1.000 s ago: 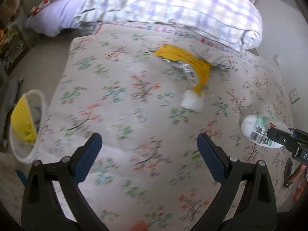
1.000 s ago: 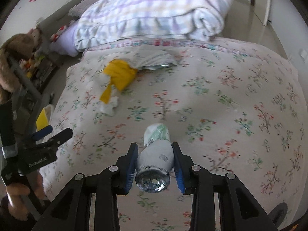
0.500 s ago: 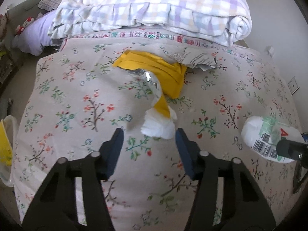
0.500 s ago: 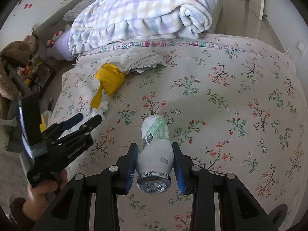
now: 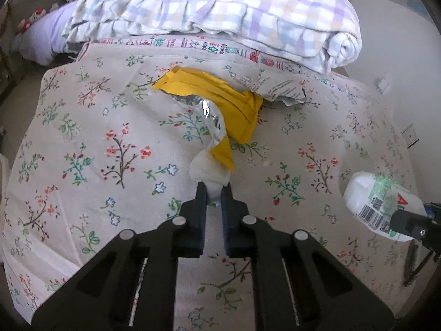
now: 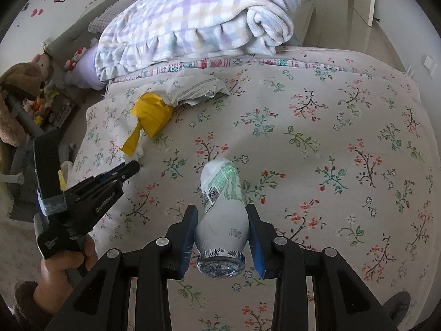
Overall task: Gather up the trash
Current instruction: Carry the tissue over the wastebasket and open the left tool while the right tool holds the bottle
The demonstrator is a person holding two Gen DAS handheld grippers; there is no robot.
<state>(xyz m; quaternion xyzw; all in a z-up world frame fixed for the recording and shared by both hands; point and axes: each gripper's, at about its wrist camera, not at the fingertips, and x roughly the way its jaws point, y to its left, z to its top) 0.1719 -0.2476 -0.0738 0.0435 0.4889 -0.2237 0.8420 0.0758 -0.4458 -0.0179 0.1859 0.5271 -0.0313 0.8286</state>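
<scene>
A crumpled white tissue (image 5: 209, 172) lies on the floral bedspread (image 5: 110, 143), touching a yellow foil-lined wrapper (image 5: 220, 102). My left gripper (image 5: 213, 194) is shut on the tissue's near edge. It also shows in the right wrist view (image 6: 129, 167), beside the wrapper (image 6: 150, 115). My right gripper (image 6: 222, 220) is shut on a white plastic bottle (image 6: 223, 207) with a green label, held above the bed. The bottle also shows at the right of the left wrist view (image 5: 380, 204).
A torn printed packet (image 5: 275, 87) lies behind the wrapper. A folded checked blanket (image 5: 220, 8) fills the bed's far end. A purple pillow (image 5: 46, 38) lies at far left. Plush toys (image 6: 16, 91) and a shelf stand left of the bed.
My left gripper moved forward to the tissue and closed from wide open to shut on it. The right gripper kept holding the bottle and shifted slightly.
</scene>
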